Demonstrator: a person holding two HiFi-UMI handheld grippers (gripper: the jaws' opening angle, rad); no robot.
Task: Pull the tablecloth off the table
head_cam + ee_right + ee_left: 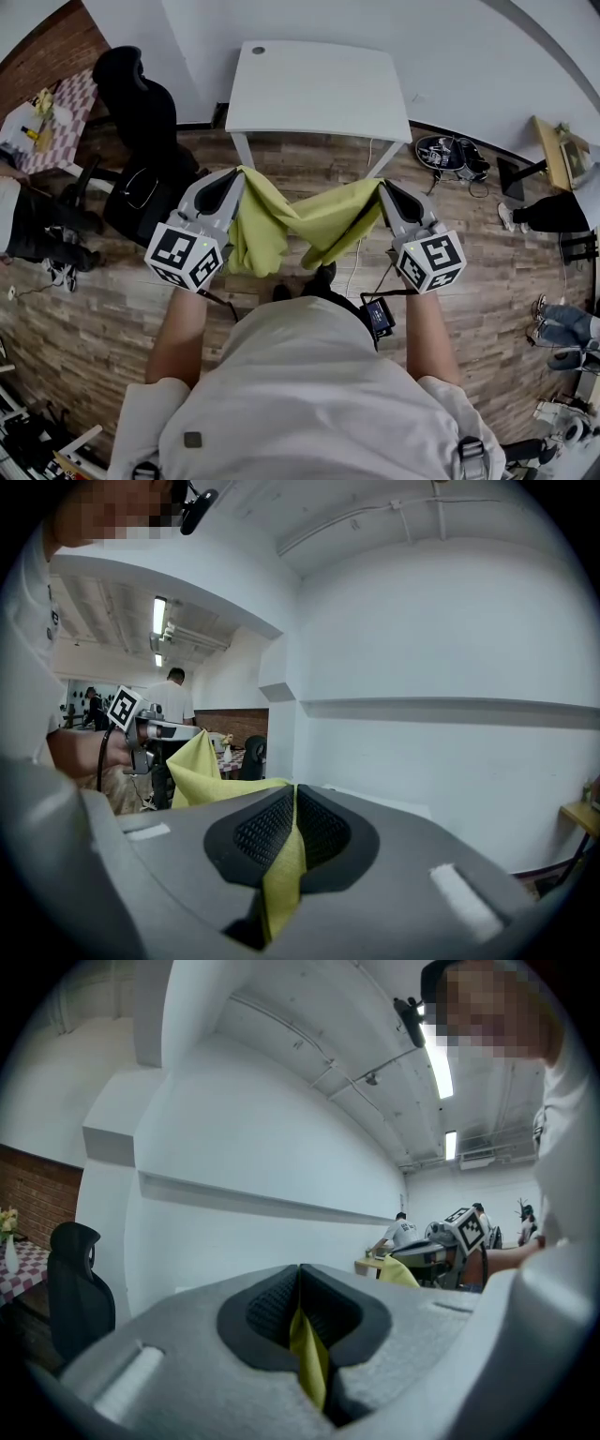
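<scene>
A person in a white shirt point(309, 394), seen from above, holds a yellow-green tablecloth point(309, 220) in mid-air by both ends.

The tablecloth hangs over the wooden floor point(94, 309), sagging in loose folds at its middle, clear of the white tabletop point(319, 89) just beyond it. The left tool point(236, 173) has its jaws pressed together on one end of the cloth; the left gripper view shows a strip of yellow fabric pinched between the dark pads. The right tool point(382, 185) is clamped the same way on the other end, with fabric trailing down from between its pads. A black office chair point(141, 103) stands to the left of the tabletop.
</scene>
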